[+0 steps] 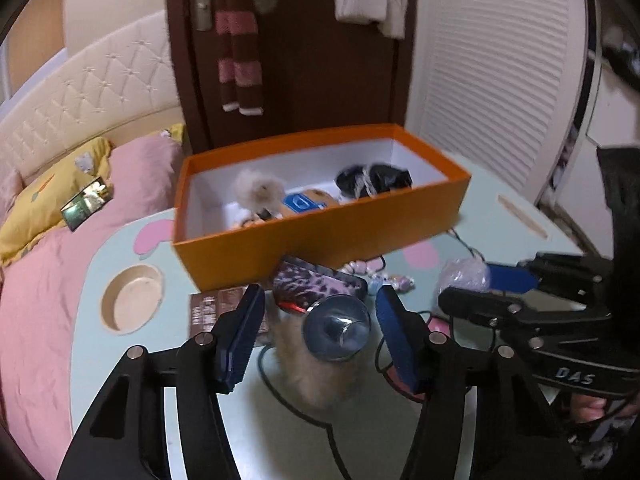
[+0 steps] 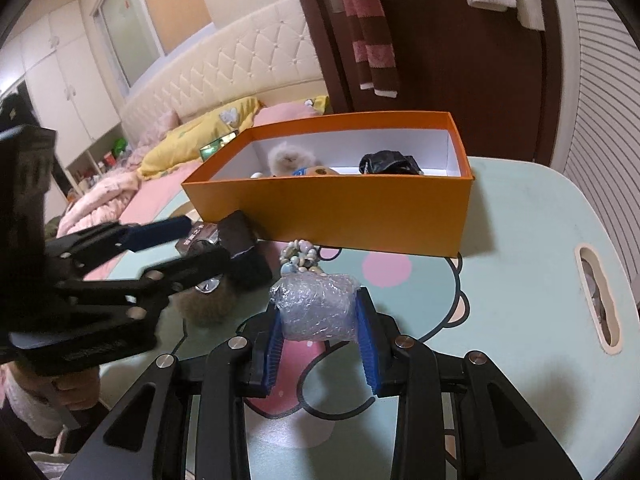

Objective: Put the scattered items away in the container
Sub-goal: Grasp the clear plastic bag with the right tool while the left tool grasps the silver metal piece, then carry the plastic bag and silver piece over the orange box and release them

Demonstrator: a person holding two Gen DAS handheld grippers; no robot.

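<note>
At twelve o'clock on the worktop (image 2: 520, 216), the orange box (image 2: 360, 216) holds a fluffy toy (image 2: 285, 159) and black bag (image 2: 390, 163). The right hand-held gripper (image 2: 320, 320) clamps a plastic-wrapped bundle (image 2: 316, 308); the left hand-held gripper (image 1: 320, 320) gapes around a furry pompom (image 1: 312, 372).

Colours on my table (image 2: 520, 216): pale mint, with pink cartoon spots.
Orange cardboard box (image 2: 352, 216), white inside; my tongs' pads (image 2: 366, 320) blue.
</note>
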